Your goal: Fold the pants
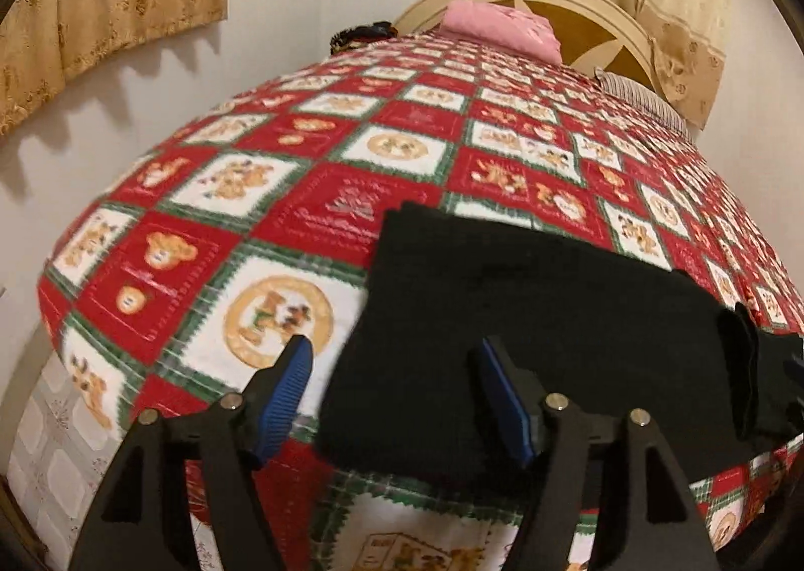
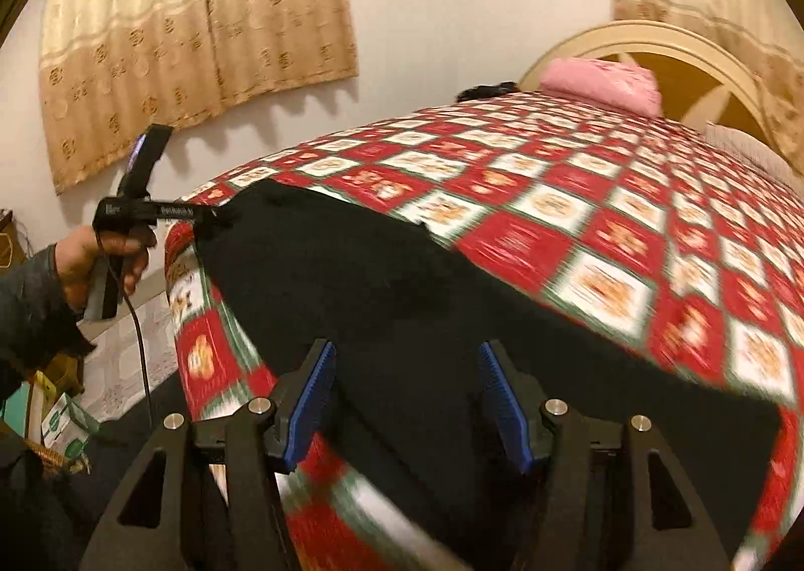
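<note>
While black fabric pants point(image 1: 527, 319) are lying flat on the red-and-white patchwork bedspread point(image 1: 301, 159) | left gripper point(image 1: 394, 395) and right gripper point(image 2: 404, 400) are hovering, jaws open, empty | judged step: mid-fold, next needing an edge grasp.

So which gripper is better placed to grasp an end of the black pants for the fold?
Probably the left gripper: its open fingers straddle an end edge of the pants; the right gripper hovers open over mid-cloth.
</note>
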Available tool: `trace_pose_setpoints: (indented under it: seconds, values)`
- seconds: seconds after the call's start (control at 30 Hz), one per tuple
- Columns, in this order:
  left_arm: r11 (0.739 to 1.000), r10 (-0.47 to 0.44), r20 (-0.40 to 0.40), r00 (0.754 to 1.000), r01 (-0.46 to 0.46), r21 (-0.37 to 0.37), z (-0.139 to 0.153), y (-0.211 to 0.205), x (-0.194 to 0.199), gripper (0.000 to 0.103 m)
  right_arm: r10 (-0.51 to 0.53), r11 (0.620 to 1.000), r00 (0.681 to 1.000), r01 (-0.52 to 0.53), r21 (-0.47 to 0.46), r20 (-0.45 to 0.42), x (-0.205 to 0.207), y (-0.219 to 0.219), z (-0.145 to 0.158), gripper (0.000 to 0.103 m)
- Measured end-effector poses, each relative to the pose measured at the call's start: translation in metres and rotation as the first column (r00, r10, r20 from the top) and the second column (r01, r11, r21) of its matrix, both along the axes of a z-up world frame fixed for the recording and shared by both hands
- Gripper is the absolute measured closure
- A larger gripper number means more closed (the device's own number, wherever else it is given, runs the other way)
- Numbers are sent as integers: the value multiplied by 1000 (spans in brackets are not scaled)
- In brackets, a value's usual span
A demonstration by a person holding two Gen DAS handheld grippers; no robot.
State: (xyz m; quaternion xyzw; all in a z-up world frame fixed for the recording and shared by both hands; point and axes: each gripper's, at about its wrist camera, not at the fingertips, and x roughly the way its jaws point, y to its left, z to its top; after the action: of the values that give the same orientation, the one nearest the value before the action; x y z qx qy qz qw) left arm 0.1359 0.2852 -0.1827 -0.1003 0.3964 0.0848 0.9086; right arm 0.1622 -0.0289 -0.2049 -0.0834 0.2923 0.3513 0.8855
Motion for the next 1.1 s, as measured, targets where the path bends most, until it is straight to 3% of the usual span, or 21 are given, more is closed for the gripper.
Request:
trace_pose_setpoints:
  seconds: [0.07,0.2,0.27,0.43,0.63,0.83,0.9,1.1]
  values:
    - [1000,-18,-2,1000,18,14,-4,-8,4,27,21,1000,1000,-21,-16,-2,8,18,-3,42]
    - [998,-43,6,999,43,51,-5,-20,8,12,6,995,991,-18,-93,-131,33,43,-30,41]
    - [996,-53,0,999,53,66,-7,-23,11,10,2,997,993,-11,-72,-121,31,43,-30,39]
    - [996,-59,0,998,59,64,-10,-23,14,10,-23,998,993,16,-59,-117,22,35,-21,39]
    - [996,-63,-1,998,63,60,-12,-22,16,9,-45,998,998,43,-52,-35,-8,19,-6,39]
    - [997,-61,-8,998,62,40,-12,-24,17,12,-67,998,998,67,-9,-6,-33,-3,6,39]
    - [998,-60,-7,998,60,24,-10,-23,16,19,-78,997,997,78,1,-3,-39,-10,8,38]
    - [997,-22,19,1000,23,-69,-6,0,12,22,-107,994,994,107,25,4,-54,-30,10,38]
